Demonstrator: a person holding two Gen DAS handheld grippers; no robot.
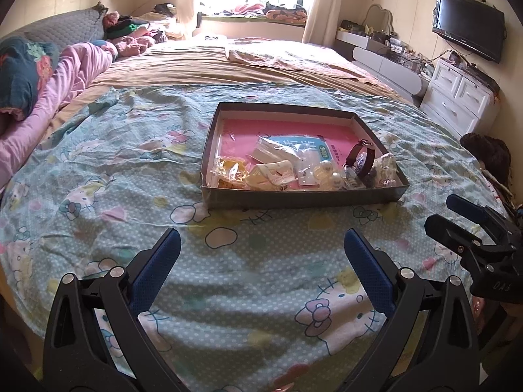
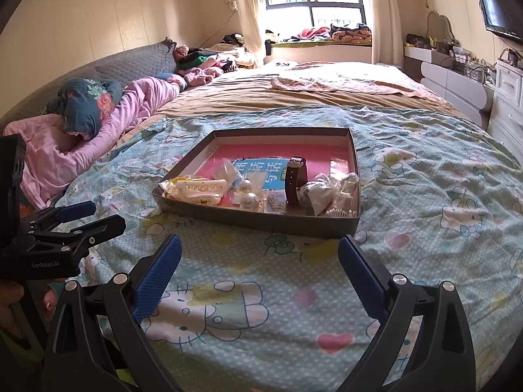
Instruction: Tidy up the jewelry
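Observation:
A shallow dark box [image 1: 294, 197] with a pink floor lies on the bed ahead of both grippers. Inside it are a dark-strapped watch [image 1: 361, 160], pearl pieces [image 1: 325, 167], cream hair clips [image 1: 271, 171] and small plastic bags [image 1: 228, 170]. My left gripper [image 1: 261, 238] hangs open and holds nothing, short of the box's near wall. In the right wrist view the box [image 2: 261, 220], the watch [image 2: 295, 183], the pearls [image 2: 250, 201] and a clip [image 2: 202, 189] sit just beyond my open, bare right gripper [image 2: 260, 245]. Each gripper shows in the other's view: right gripper [image 1: 443, 212], left gripper [image 2: 106, 214].
The box rests on a crumpled blue cartoon-print sheet [image 1: 130, 179]. A pink quilt [image 1: 65, 81] and pillows line the left side. White drawers [image 1: 457, 94] and a wall TV [image 1: 470, 29] stand to the right. A dark fuzzy thing [image 1: 487, 156] sits at the bed's right edge.

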